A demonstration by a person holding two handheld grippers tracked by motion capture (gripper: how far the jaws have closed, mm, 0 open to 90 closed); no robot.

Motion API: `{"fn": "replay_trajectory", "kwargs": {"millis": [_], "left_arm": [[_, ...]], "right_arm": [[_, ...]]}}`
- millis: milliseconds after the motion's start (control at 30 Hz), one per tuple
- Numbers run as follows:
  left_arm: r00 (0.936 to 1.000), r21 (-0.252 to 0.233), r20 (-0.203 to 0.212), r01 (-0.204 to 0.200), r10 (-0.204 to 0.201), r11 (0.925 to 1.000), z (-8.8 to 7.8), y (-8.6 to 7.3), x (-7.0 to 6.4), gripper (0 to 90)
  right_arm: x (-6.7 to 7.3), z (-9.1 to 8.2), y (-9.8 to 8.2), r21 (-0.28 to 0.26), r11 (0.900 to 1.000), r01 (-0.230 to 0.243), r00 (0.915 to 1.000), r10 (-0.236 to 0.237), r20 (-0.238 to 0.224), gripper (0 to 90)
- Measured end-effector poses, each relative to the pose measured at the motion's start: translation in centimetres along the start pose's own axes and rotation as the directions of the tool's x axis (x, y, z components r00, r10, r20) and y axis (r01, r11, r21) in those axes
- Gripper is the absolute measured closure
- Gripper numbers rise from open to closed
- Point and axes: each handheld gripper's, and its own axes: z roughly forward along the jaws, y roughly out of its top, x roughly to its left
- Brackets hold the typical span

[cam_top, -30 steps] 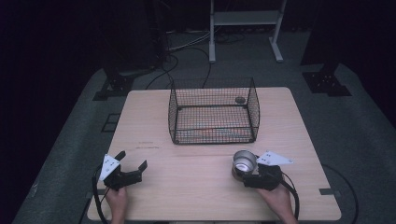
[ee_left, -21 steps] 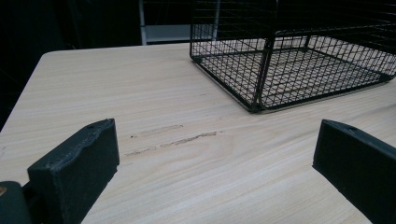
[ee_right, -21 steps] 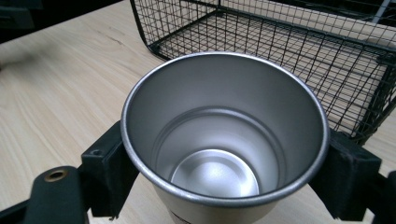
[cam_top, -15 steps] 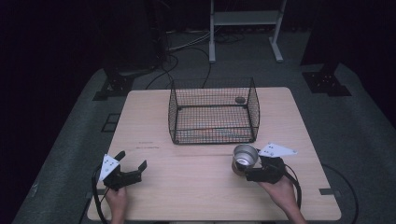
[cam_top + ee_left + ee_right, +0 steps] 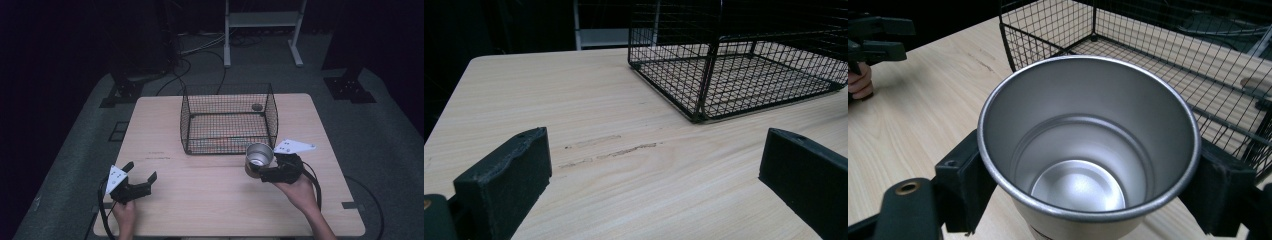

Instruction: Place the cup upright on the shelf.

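From above, the right gripper (image 5: 261,170) holds a metal cup (image 5: 259,154) clamped between its jaws, just in front of the wire basket (image 5: 227,120) on the table (image 5: 200,200). The right gripper view looks down into the cup's bare inside. The left gripper (image 5: 141,176) rests with jaws spread wide, holding nothing.

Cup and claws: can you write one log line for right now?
right claw: shut on metal cup | left claw: open | wire basket: ahead
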Motion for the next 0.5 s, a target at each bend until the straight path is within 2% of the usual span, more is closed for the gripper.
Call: {"fn": "replay_trajectory", "kwargs": {"millis": [433, 500], "left_arm": [[1.0000, 0.001, 0.002, 0.002, -0.002, 1.0000, 0.0, 0.0, 0.0, 0.0], [1.0000, 0.002, 0.004, 0.001, -0.001, 1.0000, 0.0, 0.0, 0.0, 0.0]], "right_arm": [[-0.6, 0.0, 2.6, -0.010, 1.000, 0.020, 0.9998, -0.020, -0.008, 17.6], [-0.6, 0.1, 3.3, -0.003, 0.999, 0.036, 0.9993, -0.036, -0.008, 17.6]]}}
